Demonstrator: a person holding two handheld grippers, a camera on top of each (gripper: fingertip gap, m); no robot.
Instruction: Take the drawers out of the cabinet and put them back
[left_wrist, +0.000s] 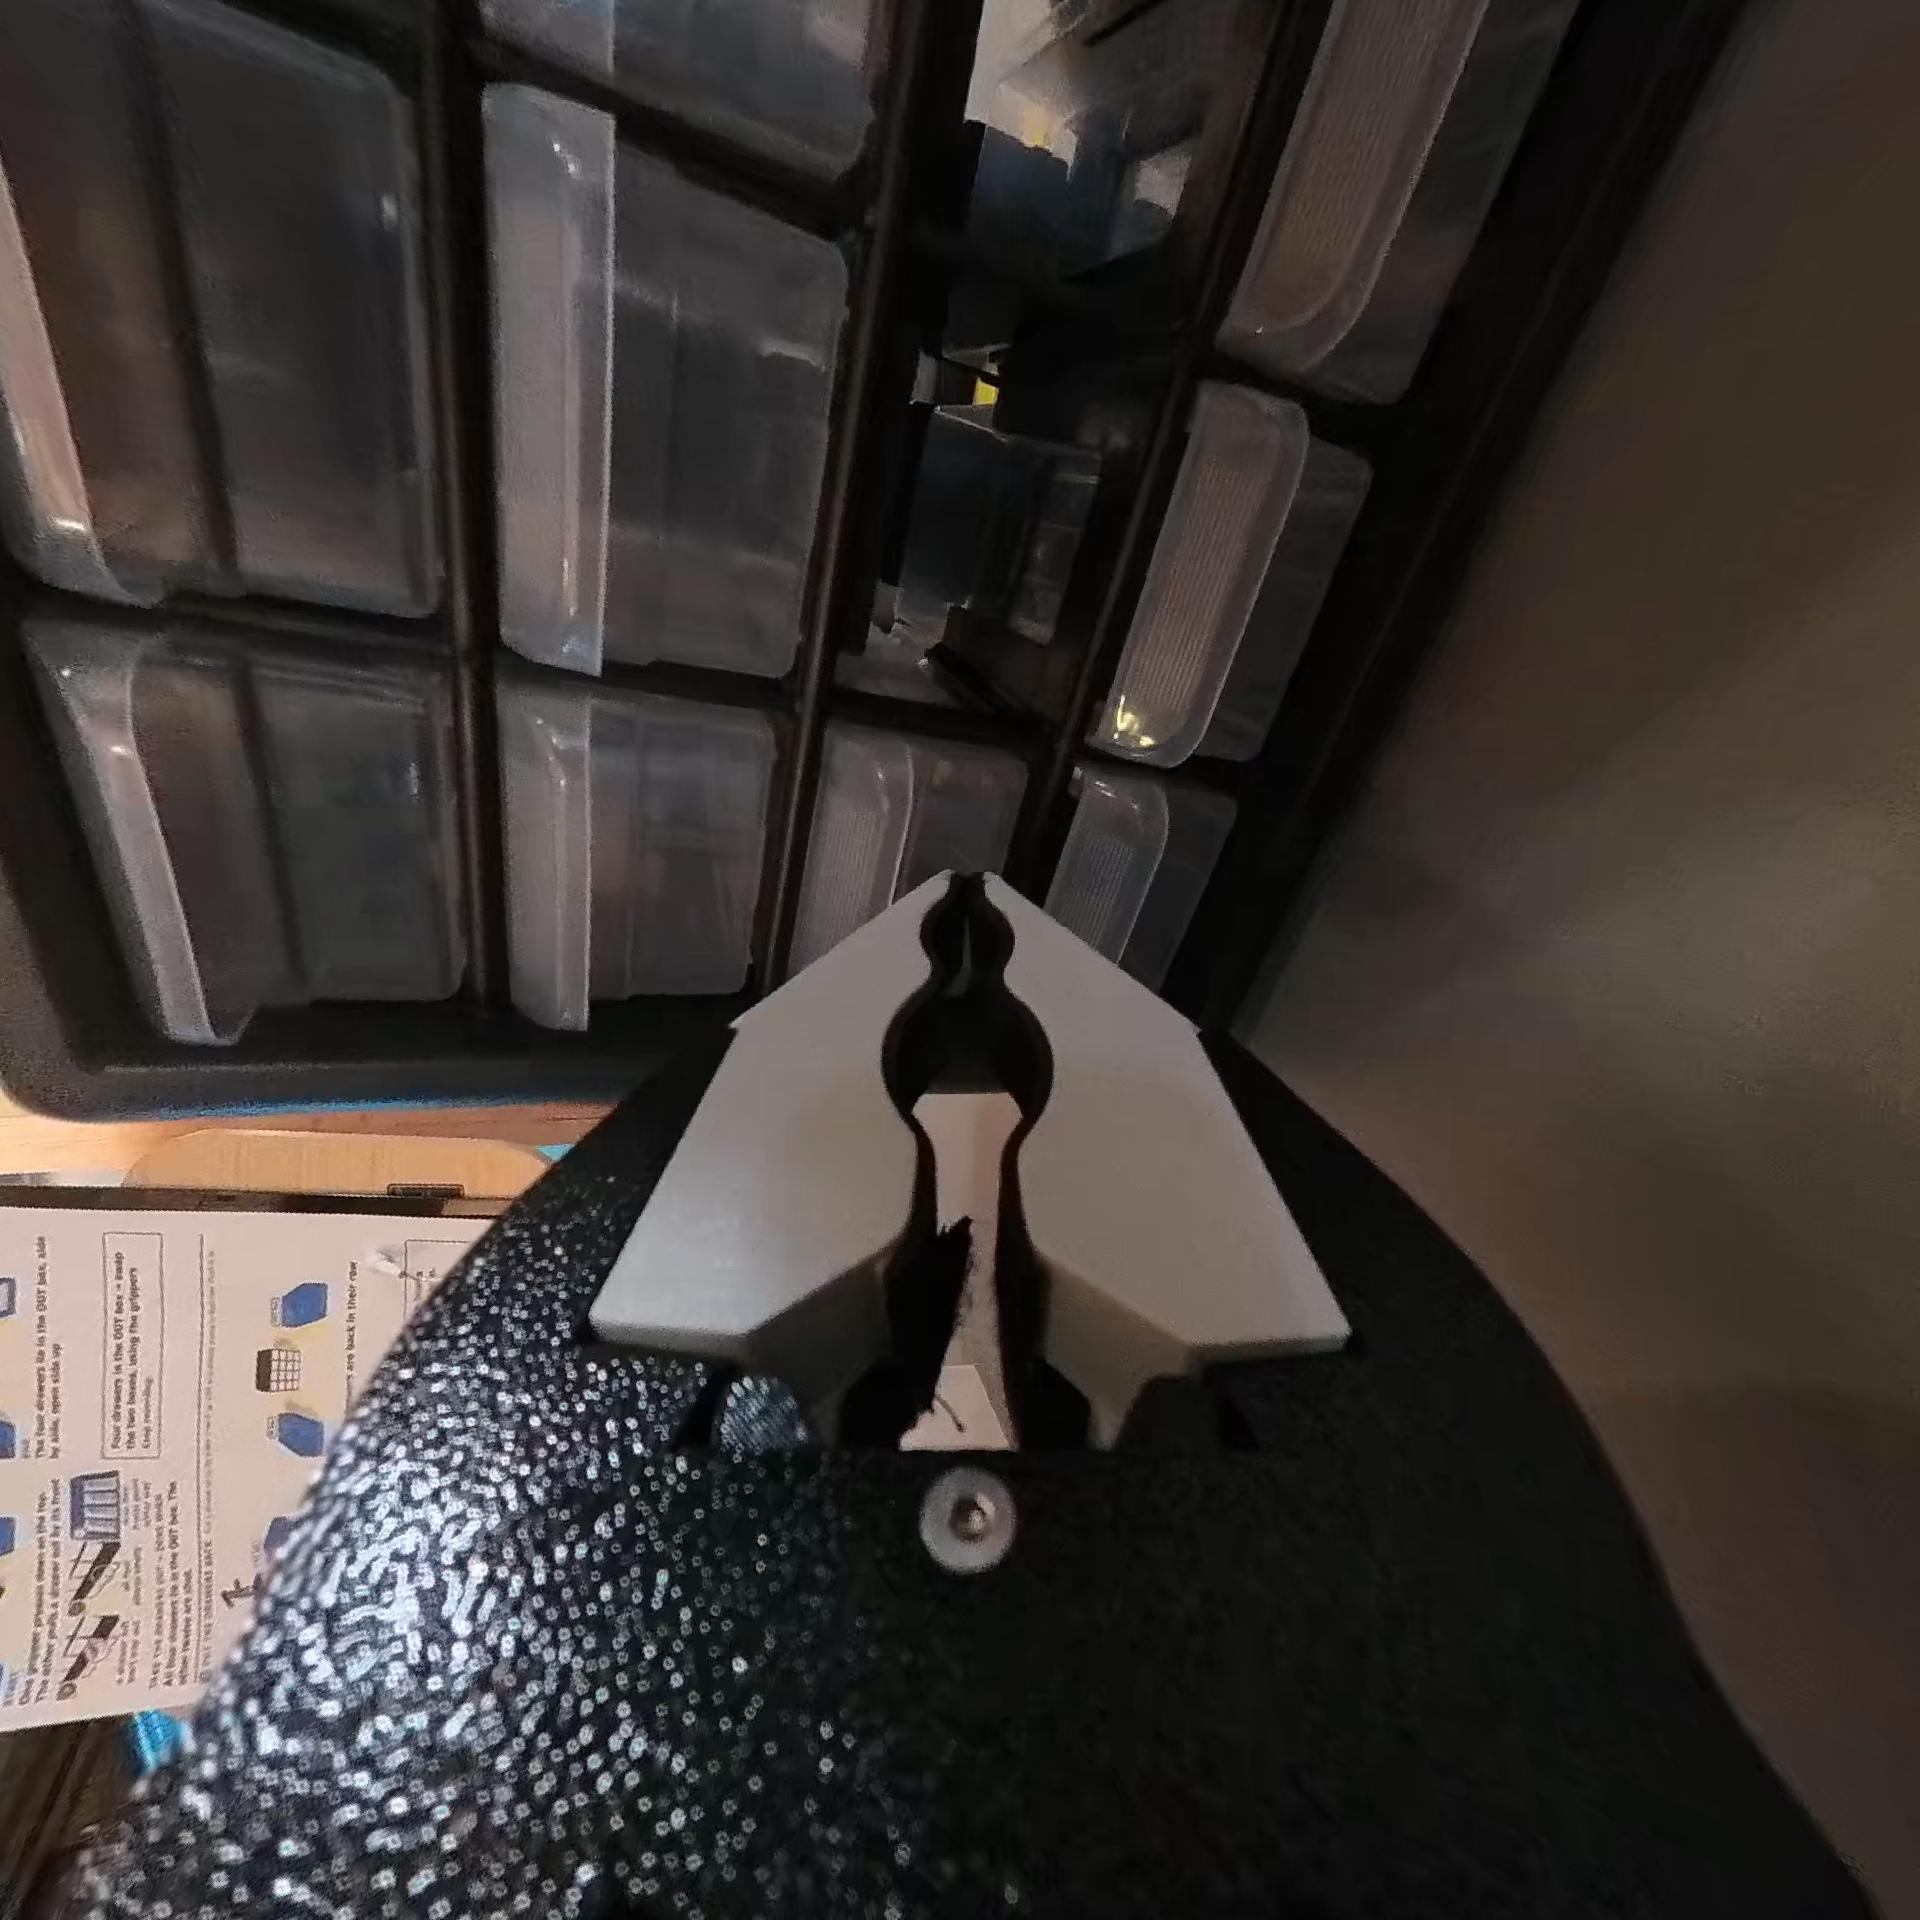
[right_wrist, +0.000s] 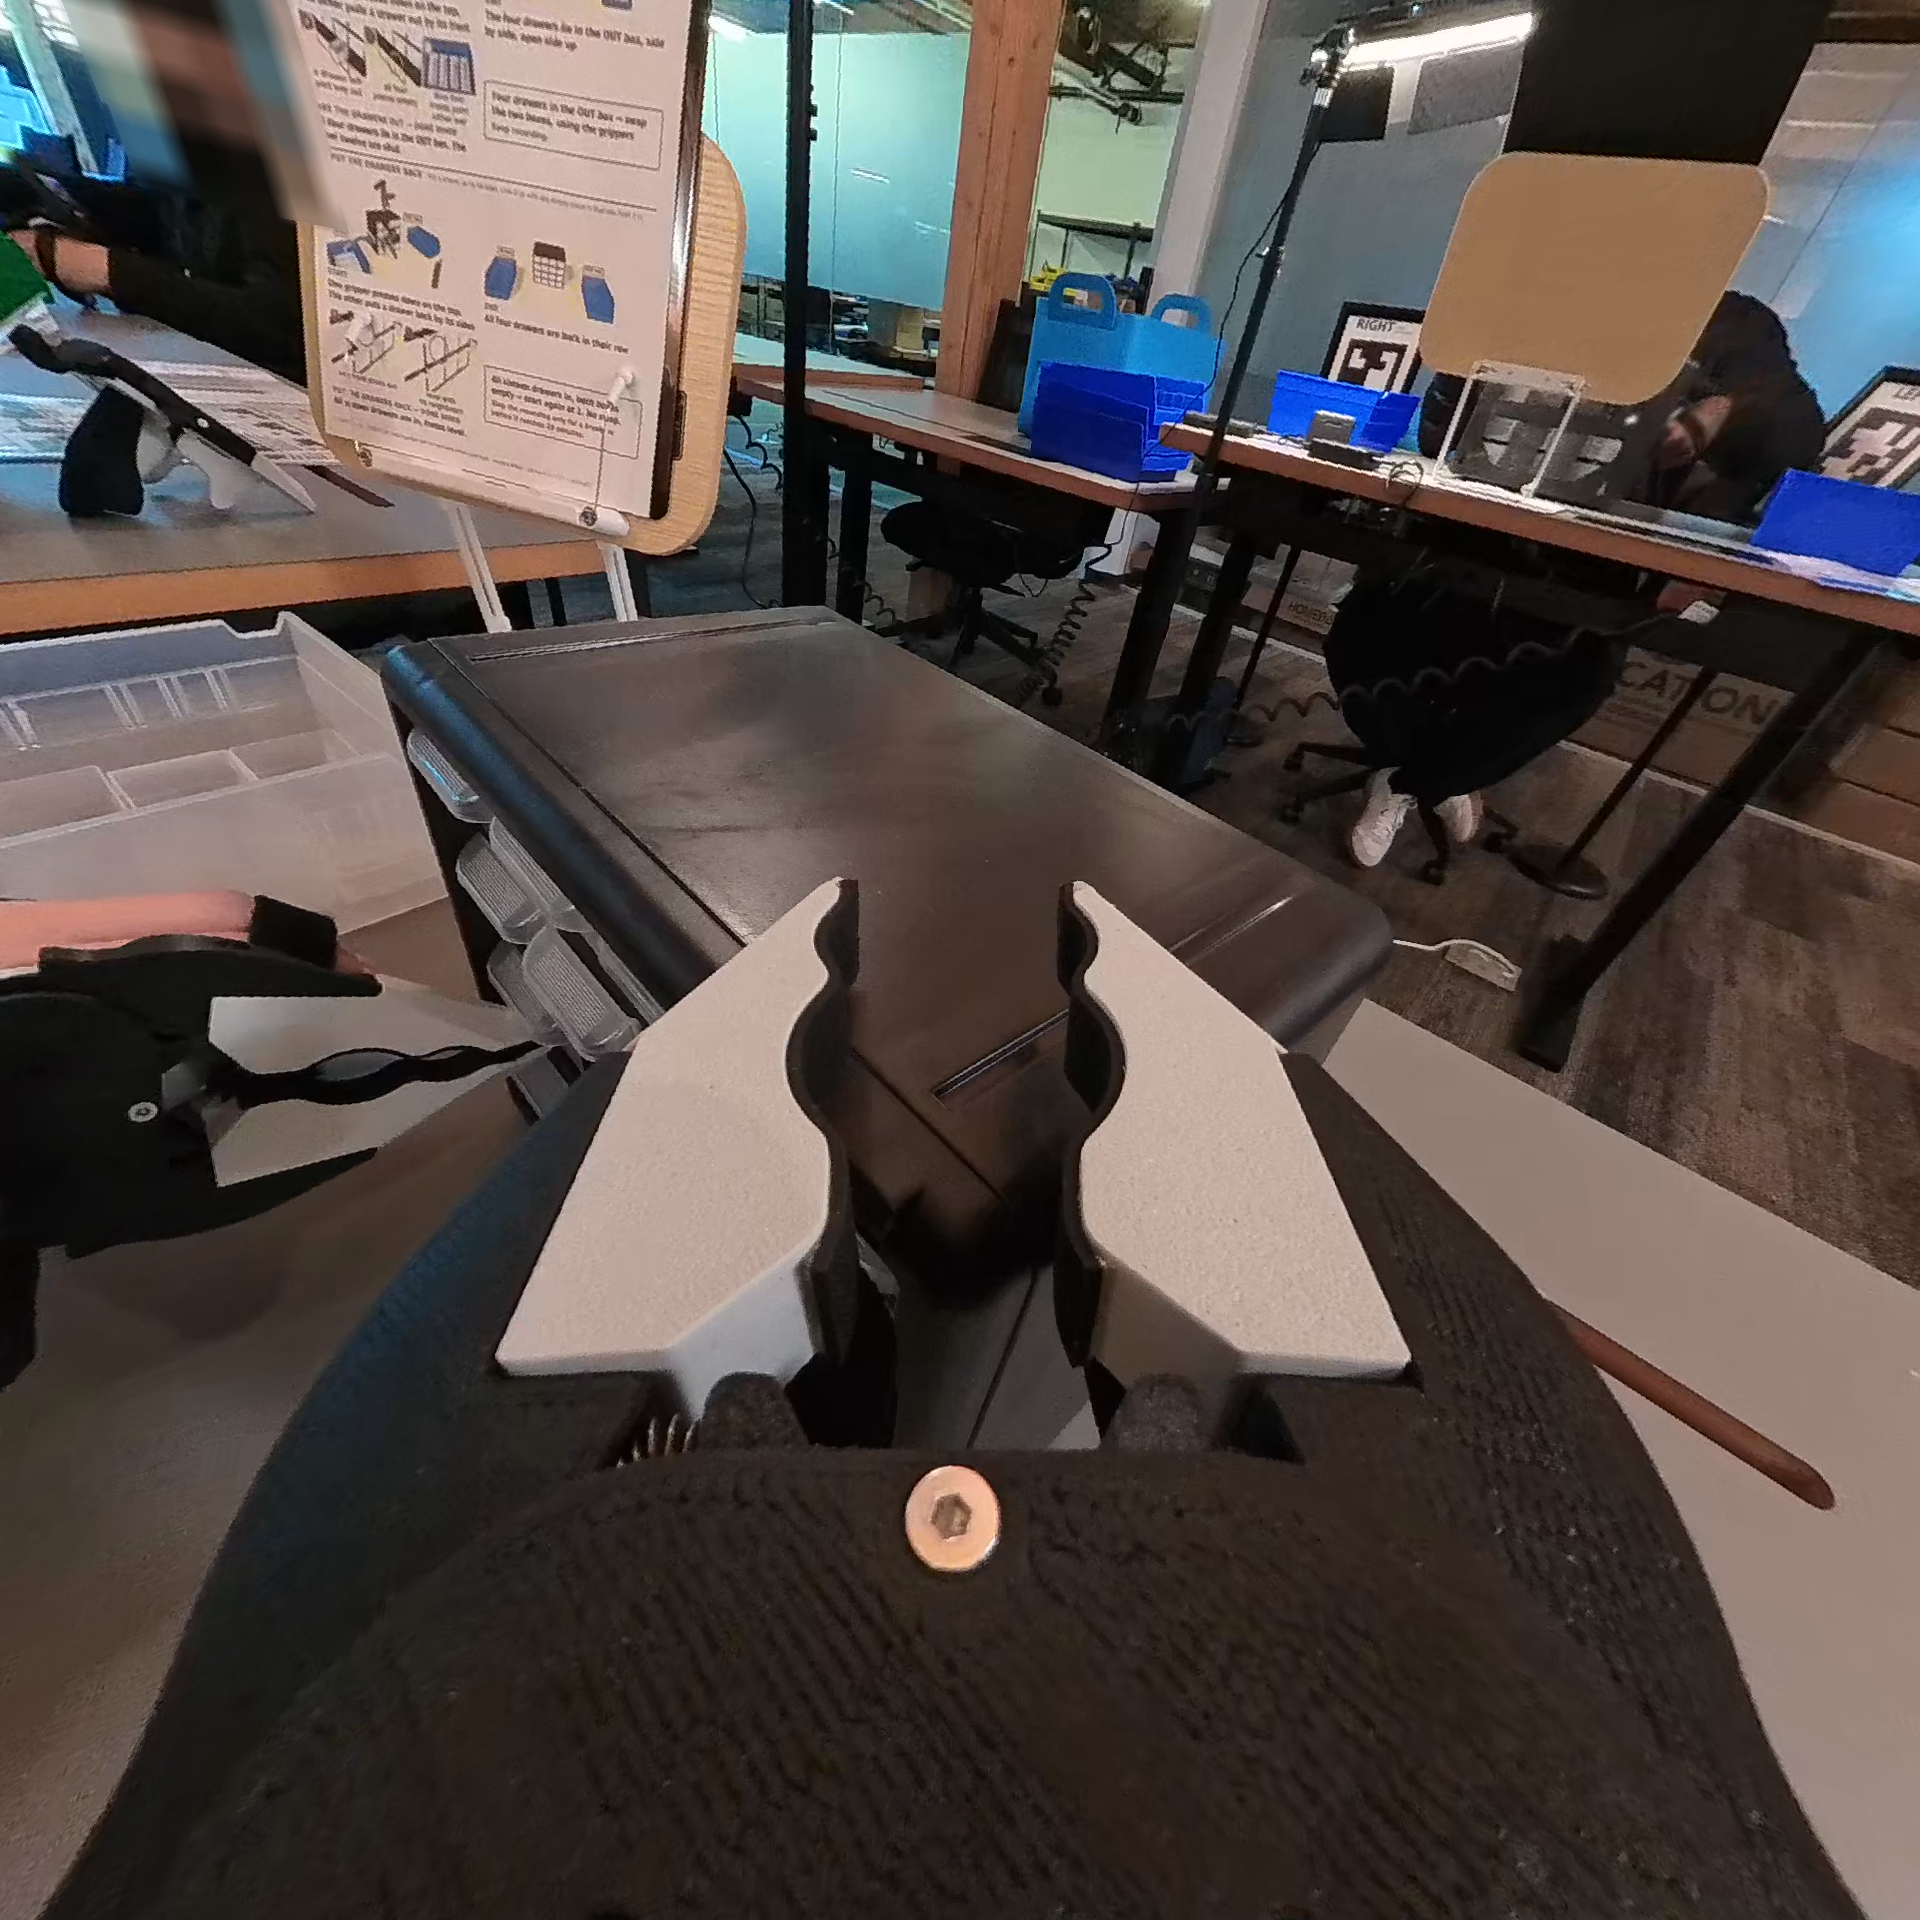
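Your left gripper (left_wrist: 968, 883) has its white fingers (left_wrist: 831, 1143) closed together, the tips meeting with only the wavy dark slit between them, and nothing is held there. It points at the front of the black cabinet (left_wrist: 457, 582), close to the clear plastic drawers (left_wrist: 644, 842), near the lower right corner of the grid; the view is turned on its side, and whether the tips touch a drawer cannot be told. One slot (left_wrist: 1049, 208) in the third column is without its drawer, and you can see the room through it. A printed instruction sheet (left_wrist: 208, 1382) on a wooden board shows at the lower left of this view. Your right gripper (right_wrist: 958, 894) has its fingers (right_wrist: 707, 1164) apart, with a wide gap, and they hold nothing. They hang over the near end of the dark top (right_wrist: 935, 790) of the cabinet, and you cannot tell whether they rest on it or stay just above. In the right wrist view, the left gripper (right_wrist: 343, 1060) shows at the left edge, its tips at the drawer fronts (right_wrist: 551, 966) on the cabinet's face. A clear storage box (right_wrist: 208, 769) with compartments stands on the bench (right_wrist: 1621, 1226) to the left of the cabinet, and a brown stick (right_wrist: 1704, 1413) lies on the bench at the right.
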